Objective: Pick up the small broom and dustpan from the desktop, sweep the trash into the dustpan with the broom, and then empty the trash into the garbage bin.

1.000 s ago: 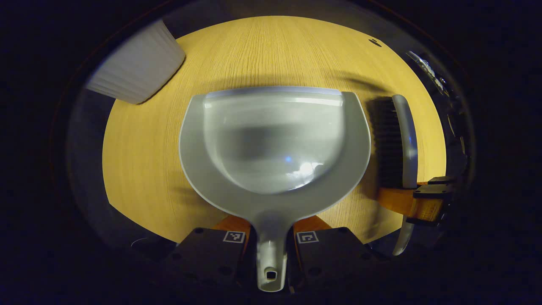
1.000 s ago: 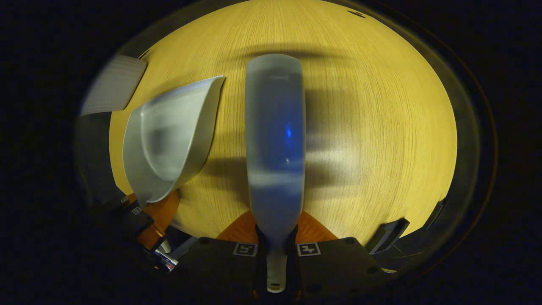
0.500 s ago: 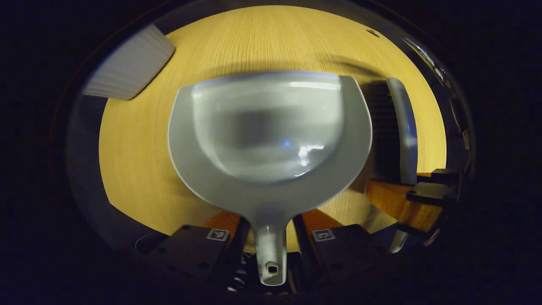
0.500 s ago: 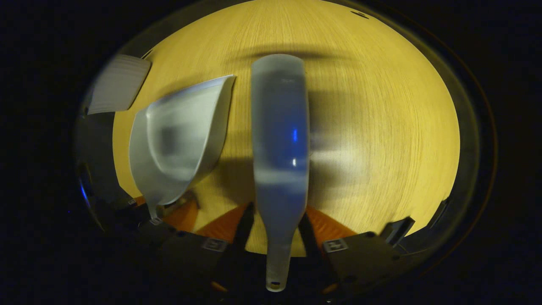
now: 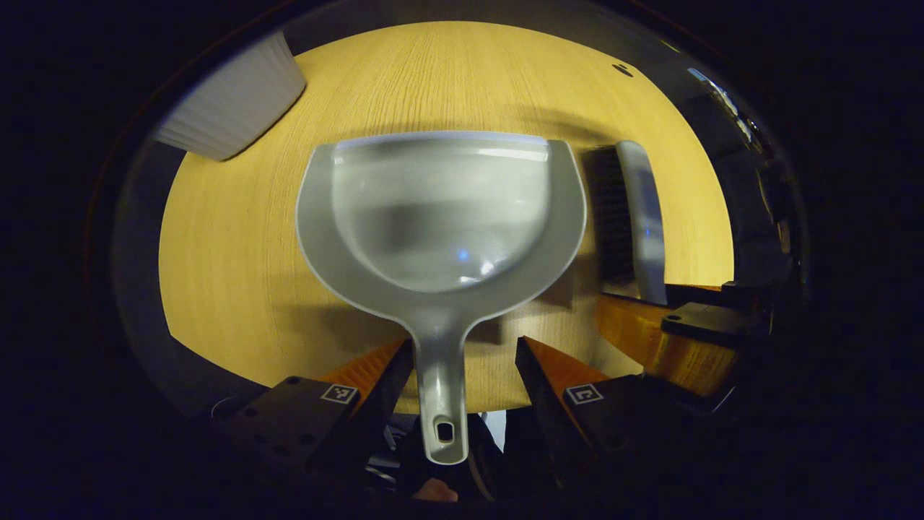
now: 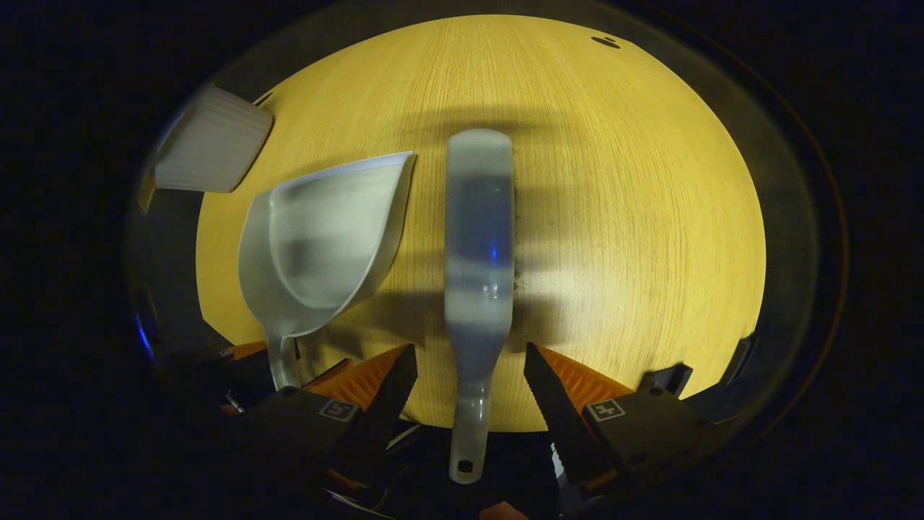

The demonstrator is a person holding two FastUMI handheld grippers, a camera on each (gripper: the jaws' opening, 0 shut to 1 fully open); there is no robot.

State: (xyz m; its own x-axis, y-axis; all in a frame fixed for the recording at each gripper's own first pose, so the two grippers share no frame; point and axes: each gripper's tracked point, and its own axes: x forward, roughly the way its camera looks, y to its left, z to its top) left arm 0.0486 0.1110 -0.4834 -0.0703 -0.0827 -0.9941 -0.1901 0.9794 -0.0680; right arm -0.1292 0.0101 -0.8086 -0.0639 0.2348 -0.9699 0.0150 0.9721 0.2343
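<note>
Dustpan (image 5: 440, 217) and broom (image 6: 478, 238) just released mid-frame, left gripper (image 5: 462, 368) and right gripper (image 6: 469, 375) now spread apart, task apparently finished.

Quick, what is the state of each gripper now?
Left gripper: open, fingers apart on either side of the dustpan handle.
Right gripper: open, fingers apart on either side of the broom handle.

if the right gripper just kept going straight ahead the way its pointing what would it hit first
Most likely the broom. The right gripper is open, and the broom's handle lies between its fingers, running straight ahead on the desktop. The dustpan sits off to the side, out of that line. How high the gripper sits is unclear.
</note>
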